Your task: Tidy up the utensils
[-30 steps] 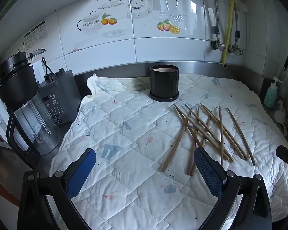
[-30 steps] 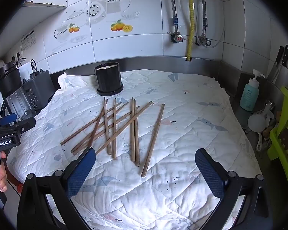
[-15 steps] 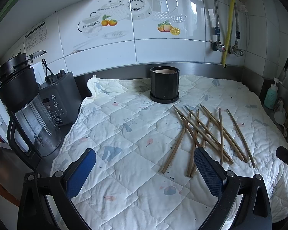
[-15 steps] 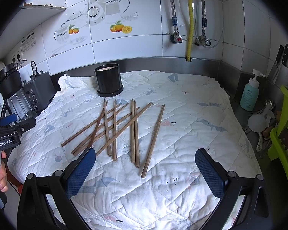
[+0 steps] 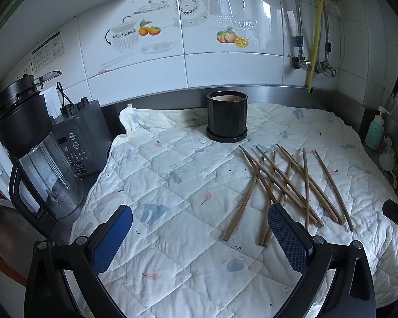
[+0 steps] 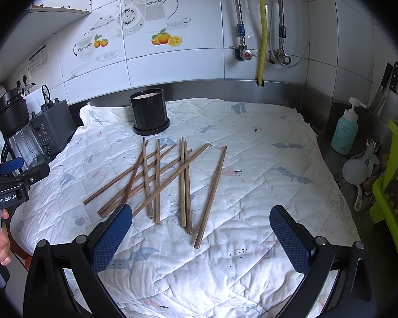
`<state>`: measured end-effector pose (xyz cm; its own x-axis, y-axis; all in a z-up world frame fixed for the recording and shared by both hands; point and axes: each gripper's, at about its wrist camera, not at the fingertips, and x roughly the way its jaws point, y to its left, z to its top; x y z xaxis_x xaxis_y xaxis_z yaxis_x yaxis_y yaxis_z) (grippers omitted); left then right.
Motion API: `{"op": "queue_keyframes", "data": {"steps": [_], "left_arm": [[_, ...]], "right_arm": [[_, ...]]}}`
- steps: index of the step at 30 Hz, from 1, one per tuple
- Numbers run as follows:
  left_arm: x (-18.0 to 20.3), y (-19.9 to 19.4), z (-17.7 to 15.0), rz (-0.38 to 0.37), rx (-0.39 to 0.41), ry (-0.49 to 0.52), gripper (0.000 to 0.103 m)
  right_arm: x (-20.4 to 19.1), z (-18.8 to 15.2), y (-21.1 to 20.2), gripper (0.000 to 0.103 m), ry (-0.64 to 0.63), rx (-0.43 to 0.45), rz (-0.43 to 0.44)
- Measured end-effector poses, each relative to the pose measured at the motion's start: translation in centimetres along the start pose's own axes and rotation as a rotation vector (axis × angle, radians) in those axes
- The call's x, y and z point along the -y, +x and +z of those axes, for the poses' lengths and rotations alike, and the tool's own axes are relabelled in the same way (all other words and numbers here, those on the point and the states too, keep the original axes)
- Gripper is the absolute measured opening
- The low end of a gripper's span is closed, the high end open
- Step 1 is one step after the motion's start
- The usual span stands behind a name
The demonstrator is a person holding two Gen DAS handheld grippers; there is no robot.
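So far nothing of the sorting looks done: every one of the wooden chopsticks (image 6: pixel 169 180) lies loose on the quilted cloth (image 6: pixel 265 175), none in the black holder (image 6: pixel 149 111).

In the right wrist view the chopsticks form a criss-crossed scatter at about 12 o'clock from the right gripper (image 6: pixel 199 238), several lying over one another, with one single stick (image 6: pixel 211 196) lying apart at the 3 o'clock edge of the heap. The holder stands upright on its saucer at 11 o'clock of the heap, just beyond the far tips and not touching them. What shows inside its rim is pale, and I cannot tell whether anything sits in it; no stick stands out of it.

The right gripper hangs over the near ends of the sticks with its jaws spread wide and nothing between them. The left gripper (image 5: pixel 199 238) is likewise wide and empty, over bare cloth, with the heap at its 2 o'clock and the holder at 12 o'clock. A blender (image 5: pixel 34 153) stands off the cloth at 9 o'clock.

By my reckoning the whole job is left: each stick must be lifted and stood in the holder. The single stick at the edge seems the easiest first pick, since nothing crosses it.
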<state>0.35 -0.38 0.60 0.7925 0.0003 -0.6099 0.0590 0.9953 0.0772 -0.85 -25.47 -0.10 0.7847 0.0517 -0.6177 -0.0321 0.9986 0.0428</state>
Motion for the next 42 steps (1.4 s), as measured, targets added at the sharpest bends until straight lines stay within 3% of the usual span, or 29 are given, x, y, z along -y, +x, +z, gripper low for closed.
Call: {"op": "queue_keyframes", "data": {"steps": [23,42], "left_arm": [[-0.2,-0.2,0.1,0.003,0.016,-0.011,0.103],[-0.7,-1.0,2.2,-0.003,0.066,-0.013,0.103]], "right_arm": [[0.0,0.3,-0.2,0.103,-0.005,0.014,0.000],[-0.3,0.8,-0.5,0.103,-0.012,0.061,0.013]]}}
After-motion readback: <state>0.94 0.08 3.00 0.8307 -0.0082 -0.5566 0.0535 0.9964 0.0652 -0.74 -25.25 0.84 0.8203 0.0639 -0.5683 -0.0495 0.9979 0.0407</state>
